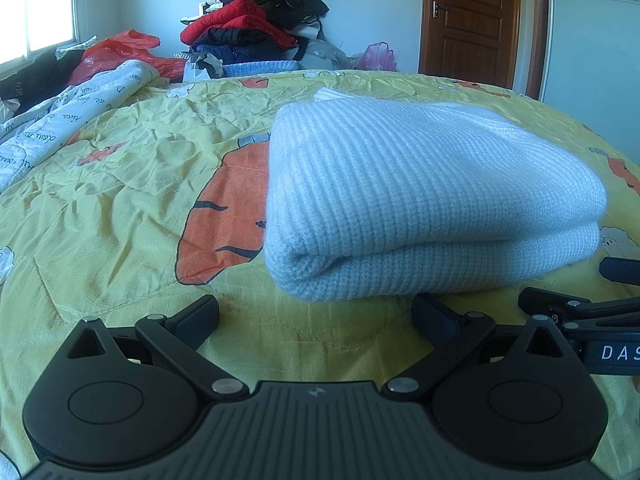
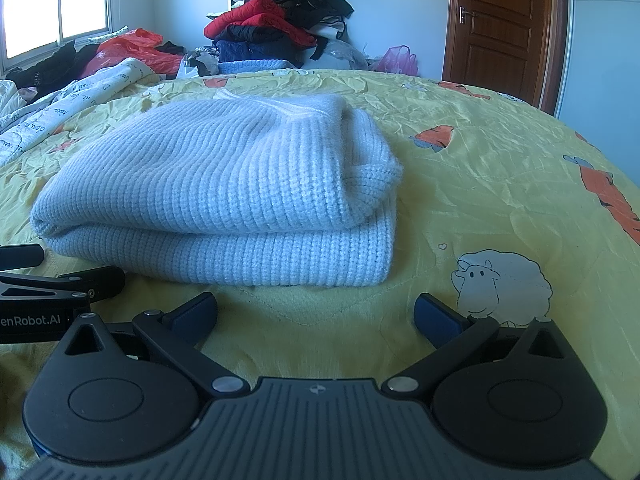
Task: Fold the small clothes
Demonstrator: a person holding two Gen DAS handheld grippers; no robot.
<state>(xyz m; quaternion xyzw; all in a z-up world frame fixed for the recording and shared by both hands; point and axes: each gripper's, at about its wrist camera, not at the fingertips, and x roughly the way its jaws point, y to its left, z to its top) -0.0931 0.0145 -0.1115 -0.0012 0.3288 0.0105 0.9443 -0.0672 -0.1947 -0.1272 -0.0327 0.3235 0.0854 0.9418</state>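
I see the bed (image 1: 120,184) filling most of both views, covered by a yellow quilt printed with orange carrots and a white sheep (image 2: 502,286). The sheep print sits at about 1 o'clock from my right gripper (image 2: 316,312).

At the far side of the bed, around 12 o'clock, a pile of clothes (image 1: 256,24) in red, black and dark blue rises against the pale wall. A brown wooden door (image 2: 502,20) stands at about 1 o'clock, and a bright window (image 1: 44,8) at 10 o'clock. A red plastic bag (image 2: 128,50) lies beside a white printed blanket (image 1: 60,116) at the bed's far left.

The light blue knit sweater (image 1: 420,192) lies folded on the quilt, doubled over into two thick layers with the rounded fold edge facing my left gripper (image 1: 316,312). From the left wrist it sits at 12 to 1 o'clock, just beyond the jaws; from the right wrist it sits at 11 o'clock, its ribbed cuff or hem curled on top at the right end.

Both pairs of jaws stand wide and hold nothing, low over the quilt just short of the sweater. My two grippers are side by side: each shows at the edge of the other's view.
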